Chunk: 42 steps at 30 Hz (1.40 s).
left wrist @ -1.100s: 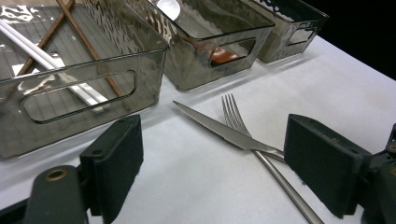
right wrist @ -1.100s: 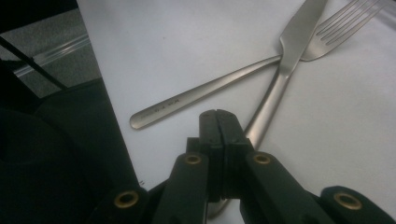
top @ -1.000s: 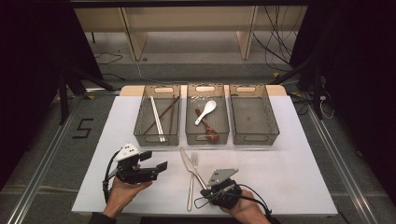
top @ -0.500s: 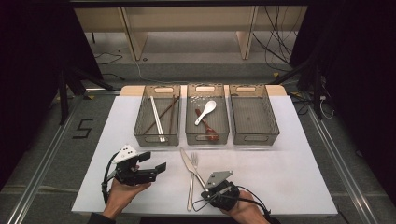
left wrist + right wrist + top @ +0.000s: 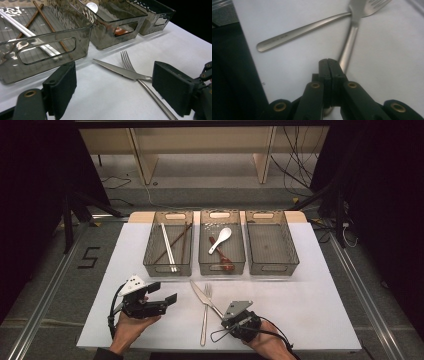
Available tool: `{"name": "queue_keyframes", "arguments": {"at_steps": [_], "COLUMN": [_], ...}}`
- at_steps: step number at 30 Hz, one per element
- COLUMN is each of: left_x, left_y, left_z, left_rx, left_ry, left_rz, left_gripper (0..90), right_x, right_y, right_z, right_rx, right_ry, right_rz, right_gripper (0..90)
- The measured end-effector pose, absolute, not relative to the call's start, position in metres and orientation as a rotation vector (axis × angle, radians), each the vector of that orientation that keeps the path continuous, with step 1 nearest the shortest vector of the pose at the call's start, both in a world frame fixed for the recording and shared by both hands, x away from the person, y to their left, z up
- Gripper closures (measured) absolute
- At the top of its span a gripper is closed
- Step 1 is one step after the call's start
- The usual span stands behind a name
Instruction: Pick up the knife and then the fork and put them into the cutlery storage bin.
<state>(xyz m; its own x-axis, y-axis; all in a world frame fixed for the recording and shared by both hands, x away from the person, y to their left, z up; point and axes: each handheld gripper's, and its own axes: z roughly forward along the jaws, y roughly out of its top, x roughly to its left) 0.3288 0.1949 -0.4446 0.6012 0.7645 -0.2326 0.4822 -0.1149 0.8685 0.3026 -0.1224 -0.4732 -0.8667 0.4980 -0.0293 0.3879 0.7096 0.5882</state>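
A table knife (image 5: 206,297) lies across a fork (image 5: 204,320) on the white tabletop (image 5: 310,310), in front of the bins. My right gripper (image 5: 231,317) sits at the knife's handle end; in the right gripper view its jaws (image 5: 329,61) are shut flat together over the knife handle (image 5: 349,45), and I see nothing between the pads. The fork handle (image 5: 304,31) crosses behind. My left gripper (image 5: 164,294) rests to the left of the cutlery, its jaws (image 5: 117,85) wide open and empty, facing the knife (image 5: 117,70) and fork (image 5: 127,62).
Three smoky clear bins stand in a row at the back. The left bin (image 5: 167,270) holds white chopsticks (image 5: 167,247) and brown ones (image 5: 180,240). The middle bin (image 5: 222,268) holds a white spoon (image 5: 220,240) and a reddish-brown spoon (image 5: 222,257). The right bin (image 5: 272,245) shows nothing inside.
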Motion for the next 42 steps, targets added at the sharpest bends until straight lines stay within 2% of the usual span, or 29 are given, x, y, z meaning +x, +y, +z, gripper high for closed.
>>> {"name": "queue_keyframes", "arguments": {"at_steps": [4, 9, 15, 23, 42], "left_x": [0.329, 0.330, 0.329, 0.329, 0.329], "left_y": [0.194, 0.193, 0.193, 0.194, 0.193], "left_z": [-0.445, -0.446, -0.445, -0.445, -0.445], "left_rx": [1.772, 1.771, 1.775, 1.776, 1.775], "left_ry": [1.021, 1.024, 1.020, 1.020, 1.024], "left_rz": [0.330, 0.329, 0.328, 0.331, 0.329], "left_gripper": [19.5, 19.3, 19.2, 19.2, 19.2], "right_x": [0.309, 0.300, 0.298, 0.300, 0.335], "right_y": [-0.131, -0.125, -0.115, -0.118, -0.141], "right_z": [-0.473, -0.463, -0.477, -0.475, -0.472], "right_rx": [0.750, 0.710, 0.671, 0.678, 0.792], "right_ry": [2.682, 2.704, 2.783, 2.772, 2.722], "right_rz": [0.768, 0.913, 0.834, 0.783, 0.718], "right_gripper": [90.0, 90.0, 90.0, 90.0, 90.0]}}
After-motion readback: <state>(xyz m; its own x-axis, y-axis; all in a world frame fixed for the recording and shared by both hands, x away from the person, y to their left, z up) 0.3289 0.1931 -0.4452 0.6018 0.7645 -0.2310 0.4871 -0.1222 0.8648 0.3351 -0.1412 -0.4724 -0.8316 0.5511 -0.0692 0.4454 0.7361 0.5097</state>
